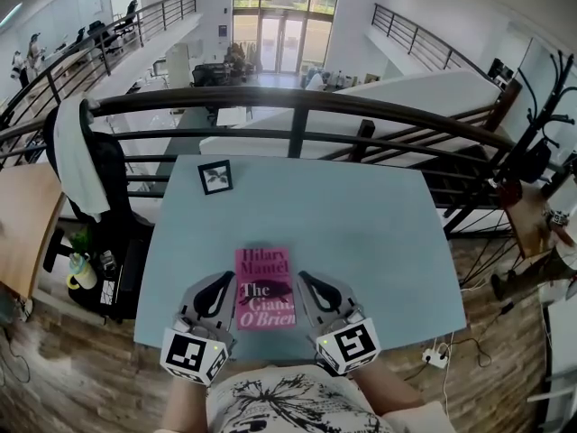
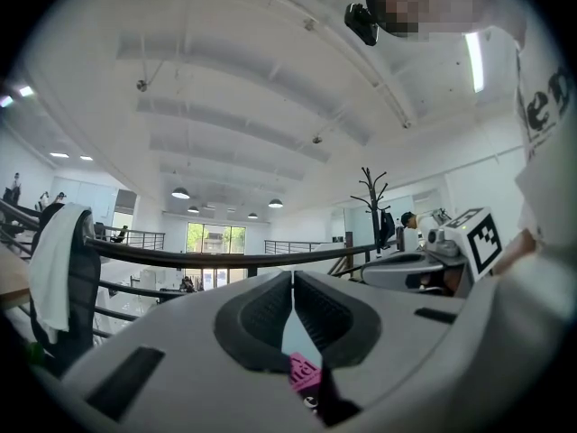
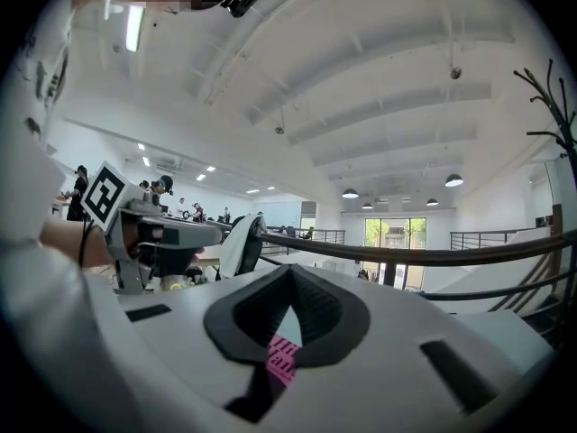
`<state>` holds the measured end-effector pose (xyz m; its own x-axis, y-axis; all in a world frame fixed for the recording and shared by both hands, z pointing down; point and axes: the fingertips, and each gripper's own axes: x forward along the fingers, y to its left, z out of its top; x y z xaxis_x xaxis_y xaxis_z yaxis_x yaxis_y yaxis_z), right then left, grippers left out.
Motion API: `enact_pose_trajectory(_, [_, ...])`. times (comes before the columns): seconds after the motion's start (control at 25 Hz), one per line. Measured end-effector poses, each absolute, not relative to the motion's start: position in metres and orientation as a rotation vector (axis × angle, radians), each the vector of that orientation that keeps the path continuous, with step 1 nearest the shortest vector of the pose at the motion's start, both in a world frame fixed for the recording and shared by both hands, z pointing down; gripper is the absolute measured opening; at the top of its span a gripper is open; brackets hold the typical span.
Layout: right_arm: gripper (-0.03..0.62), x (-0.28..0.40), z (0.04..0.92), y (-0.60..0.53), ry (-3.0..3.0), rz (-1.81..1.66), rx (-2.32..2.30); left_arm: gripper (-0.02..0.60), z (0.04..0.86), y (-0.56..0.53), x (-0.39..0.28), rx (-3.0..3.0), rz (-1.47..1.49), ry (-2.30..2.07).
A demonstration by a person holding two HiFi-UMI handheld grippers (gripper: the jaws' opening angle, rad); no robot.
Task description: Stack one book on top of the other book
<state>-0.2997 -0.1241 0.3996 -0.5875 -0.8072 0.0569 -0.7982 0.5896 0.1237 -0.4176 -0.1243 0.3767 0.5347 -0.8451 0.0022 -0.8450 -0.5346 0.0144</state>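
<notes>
A pink book [image 1: 265,287] lies flat on the pale blue table [image 1: 361,233], near its front edge. Whether another book lies under it I cannot tell. A small black-covered item [image 1: 215,177] rests at the table's far left. My left gripper [image 1: 225,280] hovers just left of the pink book and my right gripper [image 1: 306,280] just right of it, both level and shut with nothing between the pads. In the left gripper view the closed left gripper [image 2: 293,278] shows a corner of the pink book [image 2: 304,373] below. The right gripper view shows the shut right gripper [image 3: 290,273] above the same book [image 3: 282,359].
A dark metal railing [image 1: 297,106] runs right behind the table's far edge, with an open hall below. A chair draped with a white cloth [image 1: 77,156] and a wooden desk [image 1: 22,224] stand to the left. A coat stand [image 1: 541,106] rises at the right.
</notes>
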Motion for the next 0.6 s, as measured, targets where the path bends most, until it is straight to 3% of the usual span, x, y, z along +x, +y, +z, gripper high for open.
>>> enact_pose_trajectory(0.6, [-0.009, -0.3018, 0.4023, -0.1291, -2.697, -0.112, 1.403, 0.015, 0.3809, -0.1263, -0.4200, 2.733, -0.004, -1.498])
